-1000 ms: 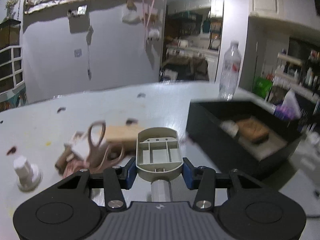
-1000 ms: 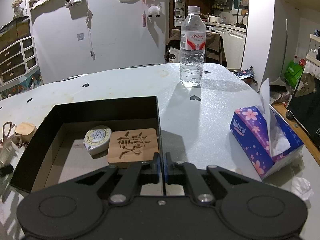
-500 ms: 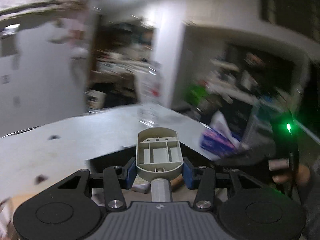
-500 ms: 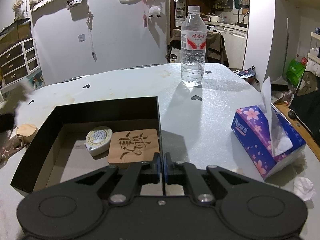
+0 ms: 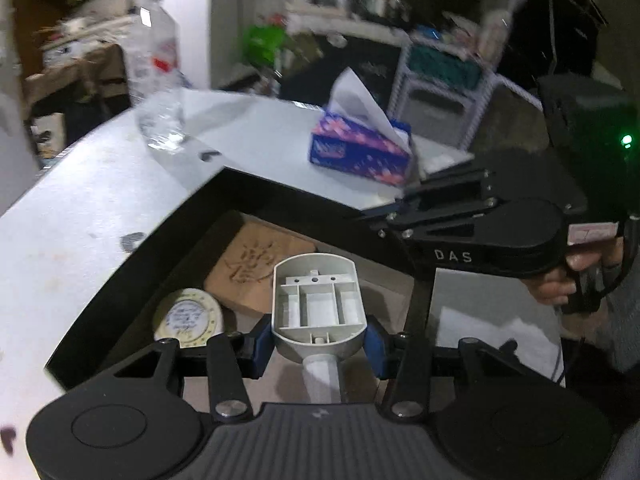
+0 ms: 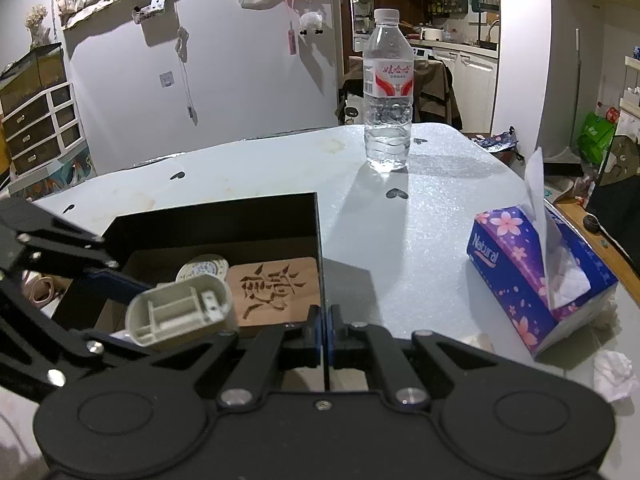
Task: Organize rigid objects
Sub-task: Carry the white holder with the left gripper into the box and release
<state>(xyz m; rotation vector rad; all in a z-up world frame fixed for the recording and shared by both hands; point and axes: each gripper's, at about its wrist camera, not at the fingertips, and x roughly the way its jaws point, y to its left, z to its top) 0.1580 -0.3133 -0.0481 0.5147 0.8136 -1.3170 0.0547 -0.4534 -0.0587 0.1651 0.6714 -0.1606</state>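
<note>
Plastic part (image 5: 319,307) above box (image 5: 280,196) interior

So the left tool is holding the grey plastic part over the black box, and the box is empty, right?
Not empty. The black box already holds a carved wooden coaster and a round tape measure, per the right wrist view. The left tool does hold the grey plastic part over it.

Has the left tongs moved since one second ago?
Yes. The left tongs, with the grey part, moved from beside the black box to above it.
</note>
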